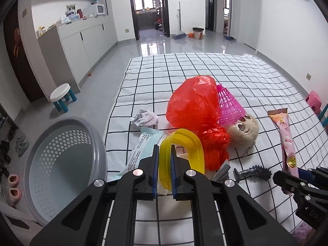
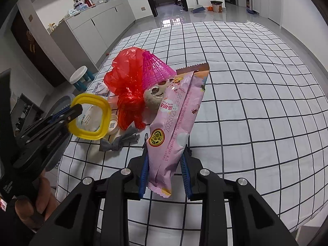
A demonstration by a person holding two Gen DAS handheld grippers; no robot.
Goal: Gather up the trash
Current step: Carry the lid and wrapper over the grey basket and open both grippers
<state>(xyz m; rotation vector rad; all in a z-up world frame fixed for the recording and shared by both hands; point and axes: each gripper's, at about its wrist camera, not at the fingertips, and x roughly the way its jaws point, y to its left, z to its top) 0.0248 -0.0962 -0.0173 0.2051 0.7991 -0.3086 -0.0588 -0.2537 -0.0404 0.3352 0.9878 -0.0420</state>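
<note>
My left gripper (image 1: 165, 149) is shut on a yellow plastic ring (image 1: 182, 143), held above the bed's left edge; it also shows in the right wrist view (image 2: 90, 119). My right gripper (image 2: 165, 153) is shut on a pink snack wrapper (image 2: 176, 121), which stands up between its fingers; the wrapper shows in the left wrist view (image 1: 286, 139). A red plastic bag (image 1: 194, 110), a crumpled paper ball (image 1: 144, 117) and a pale blue printed packet (image 1: 141, 147) lie on the checked bedsheet (image 1: 205, 71). A grey perforated basket (image 1: 63, 164) stands left of the bed.
A pink shuttlecock (image 1: 228, 105), a beige plush doll (image 1: 244, 128), a dark toy fish (image 1: 253, 173) and a grey bow (image 2: 121, 140) lie among the trash. A white stool (image 1: 61, 94) and slippers (image 1: 13, 186) are on the floor to the left.
</note>
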